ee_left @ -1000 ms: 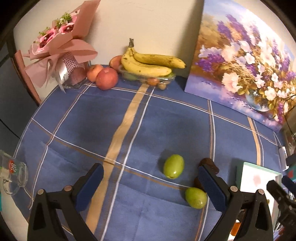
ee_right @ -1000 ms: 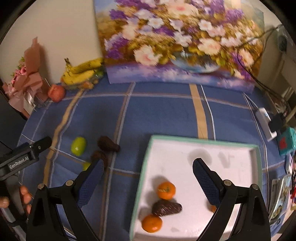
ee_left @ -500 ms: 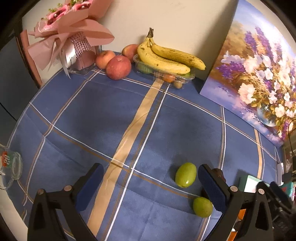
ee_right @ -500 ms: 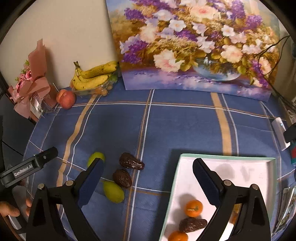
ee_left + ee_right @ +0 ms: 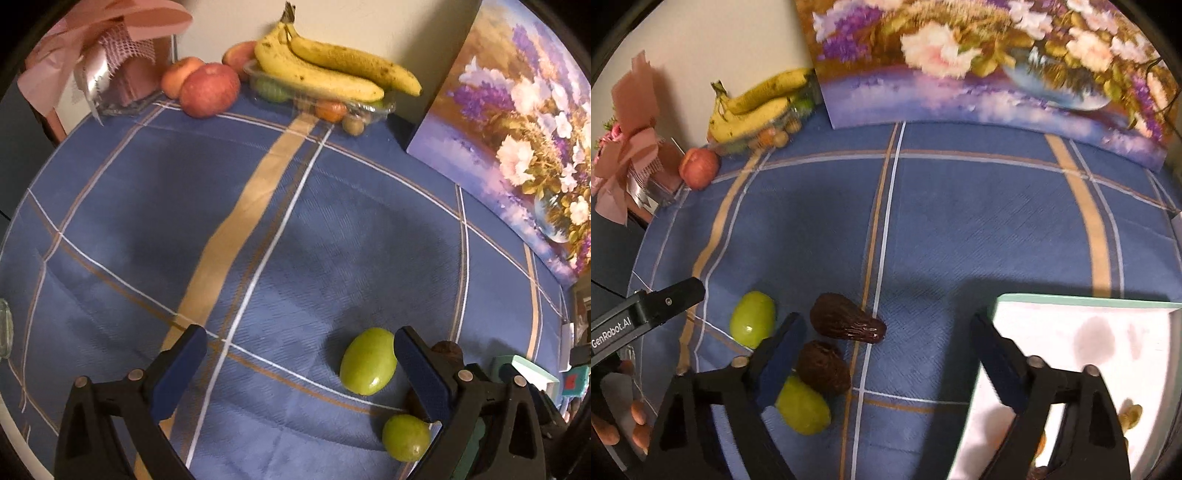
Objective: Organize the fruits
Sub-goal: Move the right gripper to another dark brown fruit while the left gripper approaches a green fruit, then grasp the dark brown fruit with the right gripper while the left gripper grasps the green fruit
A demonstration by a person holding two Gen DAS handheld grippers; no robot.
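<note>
Part of the sorting appeared to be done: some small orange fruit, blurred and half hidden behind the right claw (image 5: 886, 360), could be made out on the white tray (image 5: 1082, 306), though how many could not be told. Four pieces were left loose on the blue checked cloth of the counter (image 5: 960, 221): two dates (image 5: 846, 325) lying touching or nearly so, a green fruit (image 5: 752, 324) just left of them, and a second green fruit (image 5: 803, 406) beside the nearer date. The right claw was held low over the cloth with its jaws wide apart and nothing between them, its left finger set just in front of the nearer date and the second green fruit. The left claw (image 5: 295, 369) was likewise held open and empty, pointed toward the wall, the first green fruit lying just inside its right finger. Bananas (image 5: 332, 70) and apples (image 5: 208, 88) stood well apart at the back.
</note>
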